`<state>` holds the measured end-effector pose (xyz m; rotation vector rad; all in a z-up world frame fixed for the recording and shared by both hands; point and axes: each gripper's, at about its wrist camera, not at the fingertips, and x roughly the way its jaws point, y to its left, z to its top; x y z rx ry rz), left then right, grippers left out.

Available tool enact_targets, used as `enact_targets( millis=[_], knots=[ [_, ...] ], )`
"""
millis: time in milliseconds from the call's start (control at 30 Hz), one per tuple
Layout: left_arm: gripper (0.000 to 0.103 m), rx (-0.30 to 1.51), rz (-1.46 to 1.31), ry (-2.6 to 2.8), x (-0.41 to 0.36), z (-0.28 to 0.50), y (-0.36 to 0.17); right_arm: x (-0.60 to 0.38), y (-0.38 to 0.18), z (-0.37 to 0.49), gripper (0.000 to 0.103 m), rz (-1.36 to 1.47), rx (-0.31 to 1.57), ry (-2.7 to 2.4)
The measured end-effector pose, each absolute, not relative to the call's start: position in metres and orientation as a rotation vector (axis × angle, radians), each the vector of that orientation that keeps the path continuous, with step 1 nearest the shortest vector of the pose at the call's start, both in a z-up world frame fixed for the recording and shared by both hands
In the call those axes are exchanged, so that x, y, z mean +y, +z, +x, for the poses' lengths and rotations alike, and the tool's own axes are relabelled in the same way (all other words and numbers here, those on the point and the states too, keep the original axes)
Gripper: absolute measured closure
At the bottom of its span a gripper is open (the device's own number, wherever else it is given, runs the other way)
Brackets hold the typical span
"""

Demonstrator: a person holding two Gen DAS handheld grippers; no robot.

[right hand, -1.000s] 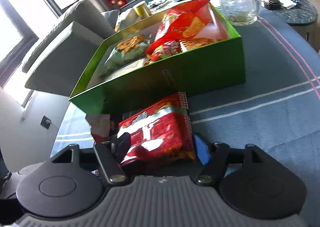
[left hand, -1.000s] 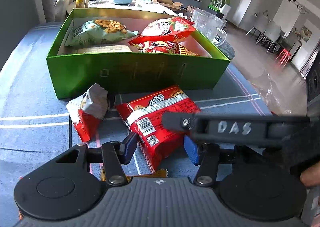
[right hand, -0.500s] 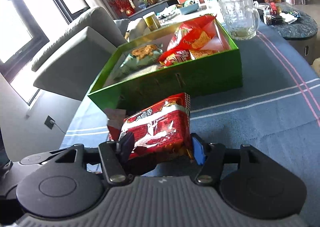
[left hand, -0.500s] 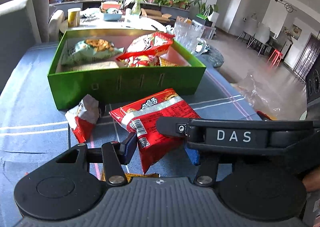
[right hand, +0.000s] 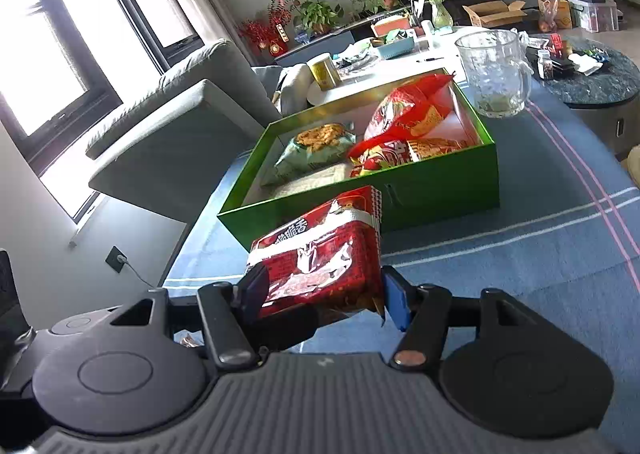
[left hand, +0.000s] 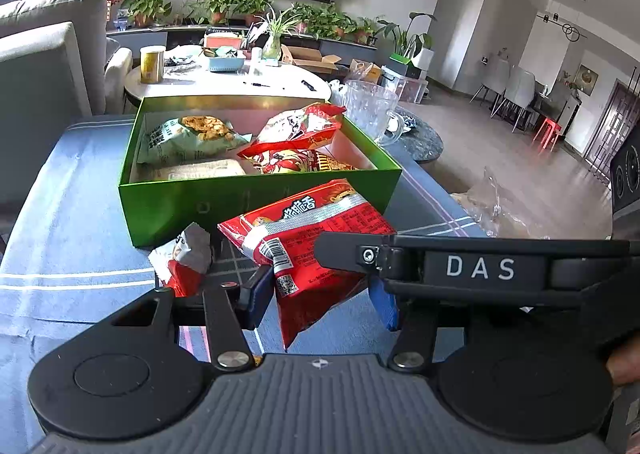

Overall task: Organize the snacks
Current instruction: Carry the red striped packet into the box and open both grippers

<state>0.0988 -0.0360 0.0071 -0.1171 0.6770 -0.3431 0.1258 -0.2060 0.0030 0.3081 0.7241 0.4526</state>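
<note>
A red snack packet [left hand: 308, 226] [right hand: 320, 254] hangs in the air in front of the green box [left hand: 256, 198] [right hand: 440, 182], which holds several snack bags. My right gripper [right hand: 324, 294] is shut on the packet across its width. In the left wrist view its black arm marked DAS [left hand: 480, 266] lies over the packet's right side. My left gripper [left hand: 320, 296] is shut on the packet's near corner, which fills the gap between its pads and droops below them. A small red-and-white packet [left hand: 184, 258] lies on the blue tablecloth to the left.
A glass mug [left hand: 370, 110] [right hand: 494, 70] stands by the box's far right corner. A clear plastic bag [left hand: 500, 206] lies off the table's right edge. A grey sofa [left hand: 36, 74] stands at the left. Behind the box, a cluttered white table [left hand: 224, 82] is visible.
The red packet has come up off the tablecloth. Both grippers have risen with it and tilted up. The box now sits lower and farther off in both views.
</note>
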Motion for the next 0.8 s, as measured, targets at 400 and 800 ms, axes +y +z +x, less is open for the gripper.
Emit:
enact_targets(
  millis=[400,800],
  knots=[
    [0.054,0.673,-0.113,-0.336,-0.037,0.104,0.006,-0.206,0.001,0.129,0.003,0.320,0.727,0.461],
    [0.054,0.623,-0.128,-0.322,-0.026,0.147,0.023,-0.199,0.019,0.159,0.003,0.318,0.666,0.497]
  ],
)
